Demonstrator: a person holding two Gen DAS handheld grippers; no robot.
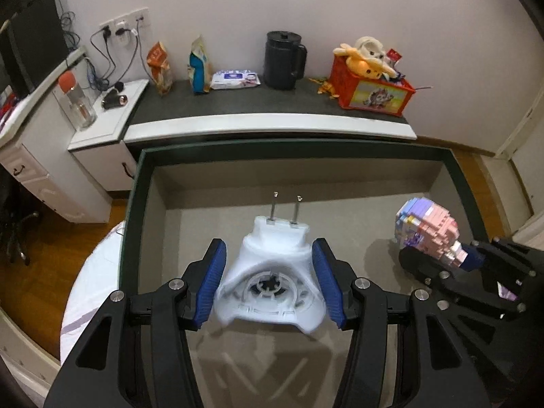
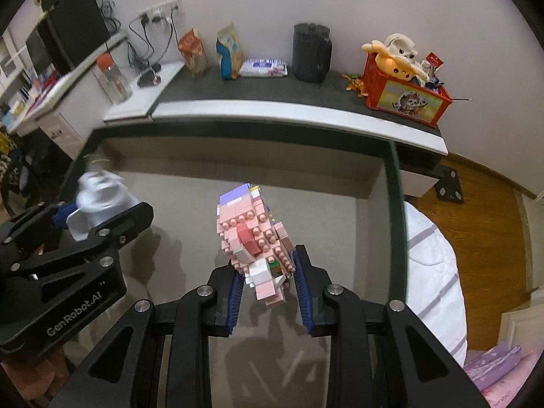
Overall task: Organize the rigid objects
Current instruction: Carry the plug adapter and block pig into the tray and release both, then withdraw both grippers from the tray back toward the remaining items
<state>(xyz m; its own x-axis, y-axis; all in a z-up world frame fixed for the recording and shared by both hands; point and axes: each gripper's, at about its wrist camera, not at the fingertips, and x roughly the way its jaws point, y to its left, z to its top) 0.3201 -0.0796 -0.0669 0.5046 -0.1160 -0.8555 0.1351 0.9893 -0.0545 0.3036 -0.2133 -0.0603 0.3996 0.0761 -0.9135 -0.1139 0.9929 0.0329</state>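
My left gripper (image 1: 270, 284) is shut on a white plastic plug-in device (image 1: 272, 272) with two metal prongs pointing away, held above the floor of a large dark-rimmed box (image 1: 136, 183). My right gripper (image 2: 268, 292) is shut on a pink and purple brick-built figure (image 2: 250, 231), also held over the box. In the left wrist view the figure (image 1: 428, 227) and right gripper (image 1: 455, 261) are at the right. In the right wrist view the white device (image 2: 98, 200) and left gripper (image 2: 81, 227) are at the left, blurred.
Behind the box runs a dark shelf (image 1: 238, 102) with snack bags (image 1: 199, 64), a wipes pack (image 1: 234, 80), a black jug (image 1: 284, 61) and a red crate of plush toys (image 1: 372, 85). White cabinets (image 1: 98, 129) stand left. A white cloth (image 2: 431, 272) lies right of the box.
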